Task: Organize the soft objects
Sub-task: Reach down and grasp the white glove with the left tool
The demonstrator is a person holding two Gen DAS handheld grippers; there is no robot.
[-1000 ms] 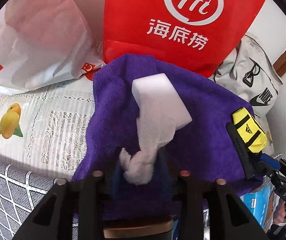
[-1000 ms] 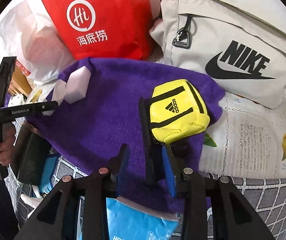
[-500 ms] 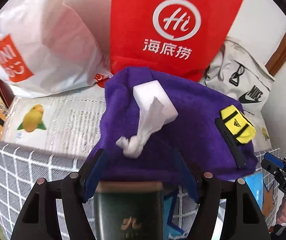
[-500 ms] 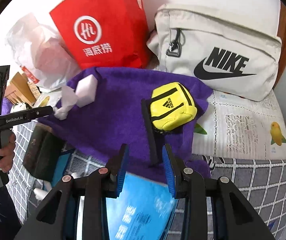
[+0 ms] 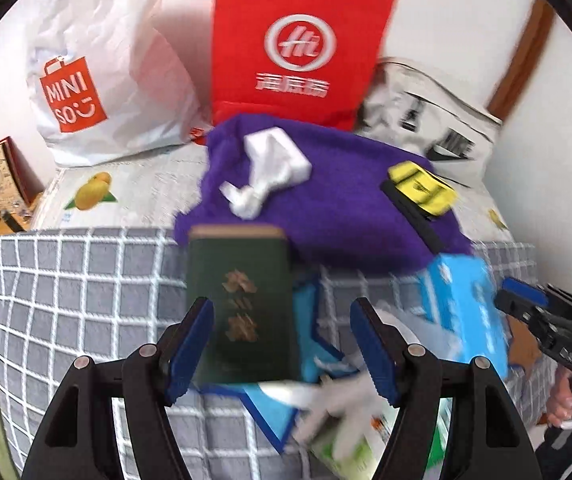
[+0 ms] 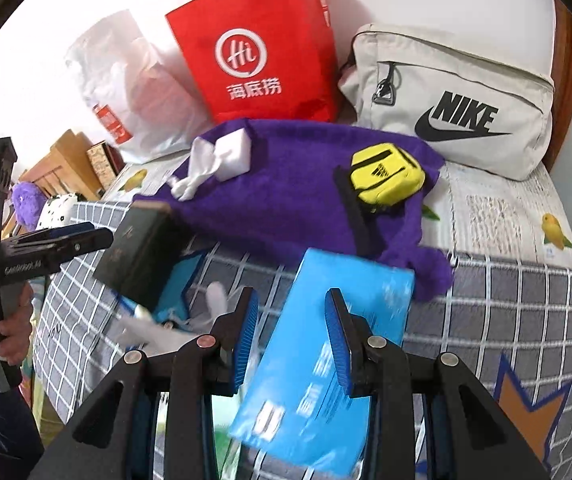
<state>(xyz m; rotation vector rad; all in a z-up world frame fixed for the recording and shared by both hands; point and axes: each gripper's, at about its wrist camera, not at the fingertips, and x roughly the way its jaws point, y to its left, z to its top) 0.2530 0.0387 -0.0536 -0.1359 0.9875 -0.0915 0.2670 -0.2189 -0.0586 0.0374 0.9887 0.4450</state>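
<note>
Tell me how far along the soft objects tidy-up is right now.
Looks done: white foam sponge with knotted white cloth and yellow zip pouch lie on the purple fleece towel. In hand: nothing; left gripper and right gripper are open. What is left cannot be told.

Red paper bag (image 6: 258,60), white Miniso bag (image 5: 98,80), green book (image 5: 242,300).

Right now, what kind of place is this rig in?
Most likely a bedroom at home, working over a bed: a grey checked bedsheet hangs over the front edge, a wooden headboard stands against the wall, and shopping bags like the red Hi bag and a Nike bag sit on top.
</note>
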